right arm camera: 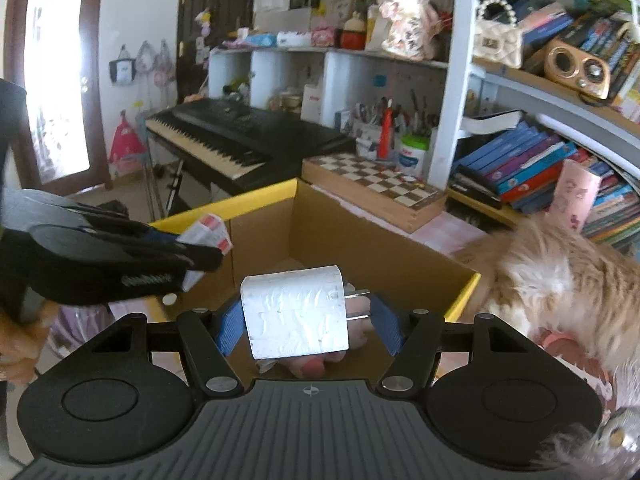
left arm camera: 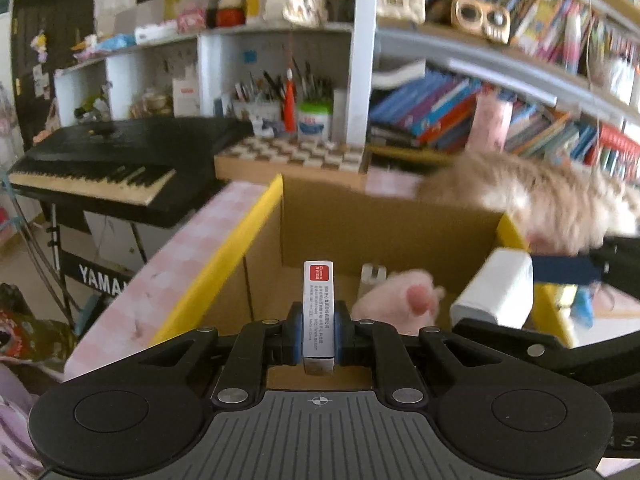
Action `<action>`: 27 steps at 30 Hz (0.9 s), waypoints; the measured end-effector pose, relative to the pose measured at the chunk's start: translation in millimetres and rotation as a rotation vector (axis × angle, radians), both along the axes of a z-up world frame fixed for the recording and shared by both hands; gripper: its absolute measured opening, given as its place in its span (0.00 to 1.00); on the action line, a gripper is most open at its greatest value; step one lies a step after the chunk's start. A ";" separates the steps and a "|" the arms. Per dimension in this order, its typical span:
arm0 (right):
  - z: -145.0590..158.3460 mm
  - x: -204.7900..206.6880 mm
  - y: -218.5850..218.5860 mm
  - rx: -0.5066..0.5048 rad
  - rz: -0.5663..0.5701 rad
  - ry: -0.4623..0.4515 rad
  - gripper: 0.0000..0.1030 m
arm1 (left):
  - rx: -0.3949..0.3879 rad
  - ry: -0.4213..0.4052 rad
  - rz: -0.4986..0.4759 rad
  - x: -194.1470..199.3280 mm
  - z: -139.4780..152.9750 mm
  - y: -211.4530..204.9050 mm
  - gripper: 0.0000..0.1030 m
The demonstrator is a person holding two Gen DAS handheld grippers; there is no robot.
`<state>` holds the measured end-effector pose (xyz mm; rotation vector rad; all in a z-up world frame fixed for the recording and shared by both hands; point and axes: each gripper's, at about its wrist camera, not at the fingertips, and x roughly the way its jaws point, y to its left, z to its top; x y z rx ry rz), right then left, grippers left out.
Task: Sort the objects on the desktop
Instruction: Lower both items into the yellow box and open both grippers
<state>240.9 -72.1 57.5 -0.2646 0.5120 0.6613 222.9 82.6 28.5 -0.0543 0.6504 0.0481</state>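
Carry-to-box step: left gripper (left arm camera: 318,330) clamps a slim boxed item (left arm camera: 318,312), right gripper (right arm camera: 308,326) clamps a white plug adapter (right arm camera: 294,312), both over the open cardboard box (left arm camera: 380,224) just ahead; release presumably follows.

Home room, crammed bookshelves (right arm camera: 532,164), electronic keyboard (right arm camera: 224,136), chessboard box (right arm camera: 376,188), plush toys, fluffy dog (right arm camera: 552,256)

**Card, plastic and fur**

The open box (left arm camera: 384,224) is matt brown corrugated cardboard with yellow rims. The small packet (left arm camera: 318,312) looks like glossy printed card. The charger plug (right arm camera: 296,314) is white plastic, scuffed, with metal prongs. The dog (right arm camera: 560,276) is fluffy.
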 end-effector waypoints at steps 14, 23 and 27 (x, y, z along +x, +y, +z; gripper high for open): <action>-30.3 34.9 4.0 -0.062 0.110 0.113 0.61 | 0.073 0.088 -0.035 28.3 -23.0 -9.6 0.13; -30.8 40.0 1.2 -0.031 0.150 0.150 0.61 | 0.021 0.063 -0.006 30.8 -22.3 -8.5 0.27; -28.7 43.2 -0.6 -0.019 0.153 0.168 0.61 | -0.021 -0.004 0.041 18.5 -12.8 -2.4 0.56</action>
